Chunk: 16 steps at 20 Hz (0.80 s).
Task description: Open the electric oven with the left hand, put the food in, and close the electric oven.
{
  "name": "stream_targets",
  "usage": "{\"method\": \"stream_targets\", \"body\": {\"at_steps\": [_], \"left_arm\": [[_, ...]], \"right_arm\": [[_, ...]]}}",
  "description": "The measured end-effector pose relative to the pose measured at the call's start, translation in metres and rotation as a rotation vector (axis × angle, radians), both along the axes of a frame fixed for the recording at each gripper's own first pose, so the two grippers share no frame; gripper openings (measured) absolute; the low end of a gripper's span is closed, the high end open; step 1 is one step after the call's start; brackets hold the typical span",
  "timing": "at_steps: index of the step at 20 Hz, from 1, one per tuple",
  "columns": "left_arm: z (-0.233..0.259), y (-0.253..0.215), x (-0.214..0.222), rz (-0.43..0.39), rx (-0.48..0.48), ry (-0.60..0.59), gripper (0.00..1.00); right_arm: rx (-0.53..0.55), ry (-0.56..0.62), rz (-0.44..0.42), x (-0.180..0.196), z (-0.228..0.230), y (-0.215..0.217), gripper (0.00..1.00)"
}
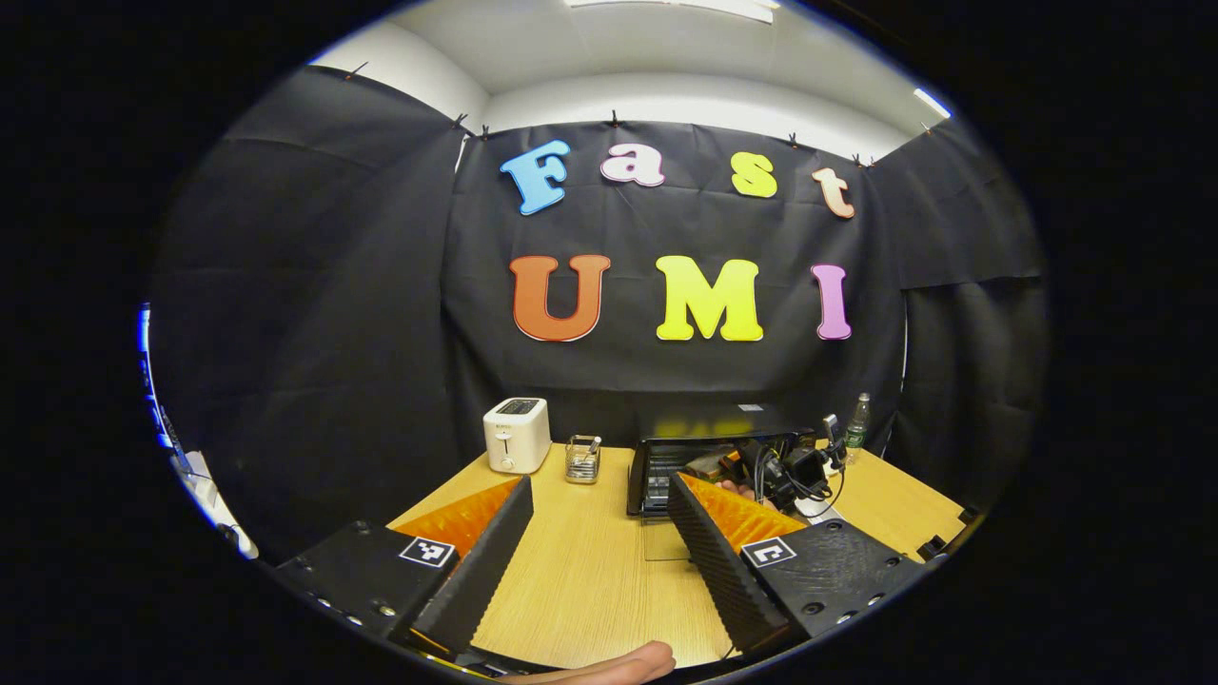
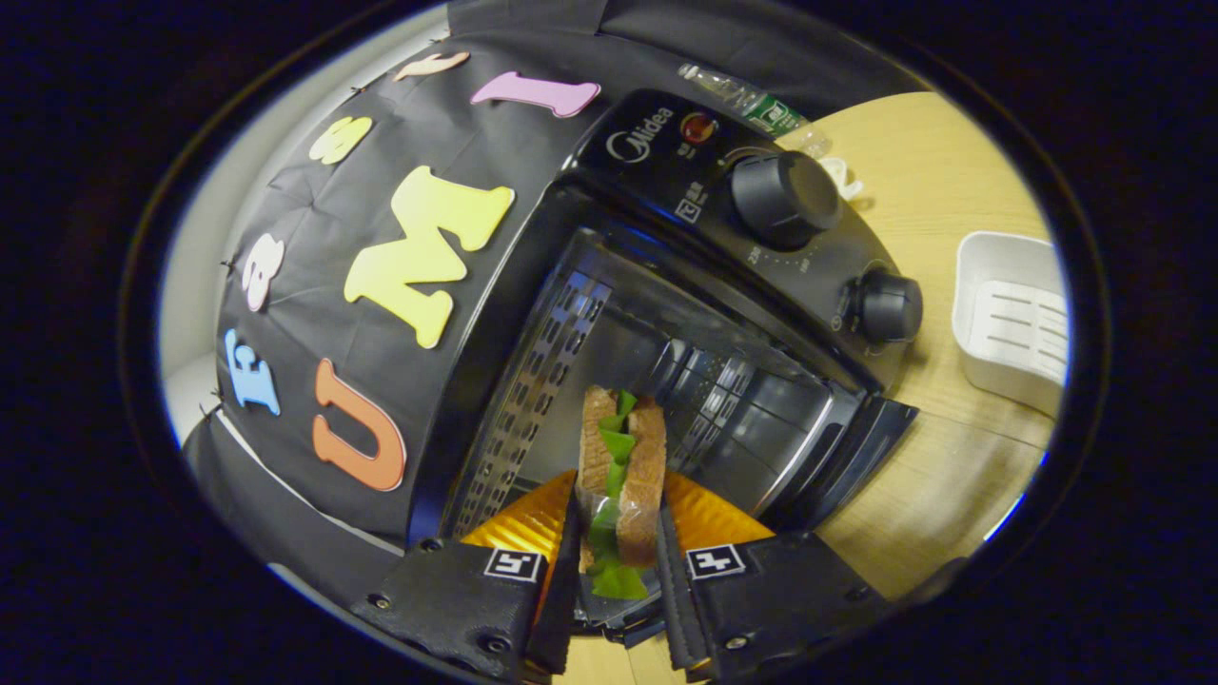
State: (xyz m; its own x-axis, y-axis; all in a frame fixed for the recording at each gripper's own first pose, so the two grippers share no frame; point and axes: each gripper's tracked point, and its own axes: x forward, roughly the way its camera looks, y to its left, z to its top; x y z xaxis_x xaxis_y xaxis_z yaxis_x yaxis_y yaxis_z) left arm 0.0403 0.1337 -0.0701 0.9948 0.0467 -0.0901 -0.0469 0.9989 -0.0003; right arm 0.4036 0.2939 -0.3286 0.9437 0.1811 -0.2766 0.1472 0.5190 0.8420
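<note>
Our right gripper [image 2: 617,561] clamps a brown-bread sandwich with green lettuce [image 2: 620,476] between both fingers, holding it on edge at the mouth of the black electric oven [image 2: 666,285], whose glass door hangs open and whose two round black knobs [image 2: 785,198] face us. Beside the oven on the light wooden table [image 2: 952,457] sits a white plastic tray [image 2: 1013,319]. Our left gripper [image 1: 595,552] hovers wide apart above the table, gripping nothing, well back from the oven; a white toaster [image 1: 517,434] and a small clear holder [image 1: 582,459] stand near the back wall.
</note>
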Motion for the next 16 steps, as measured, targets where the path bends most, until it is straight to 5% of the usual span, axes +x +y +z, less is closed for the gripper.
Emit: {"method": "stream_targets", "body": {"at_steps": [16], "left_arm": [[-0.032,-0.014,0.019,-0.025,-0.037,0.087,0.94]], "right_arm": [[-0.319,0.036,0.022,0.007,-0.020,-0.011,0.55]]}}
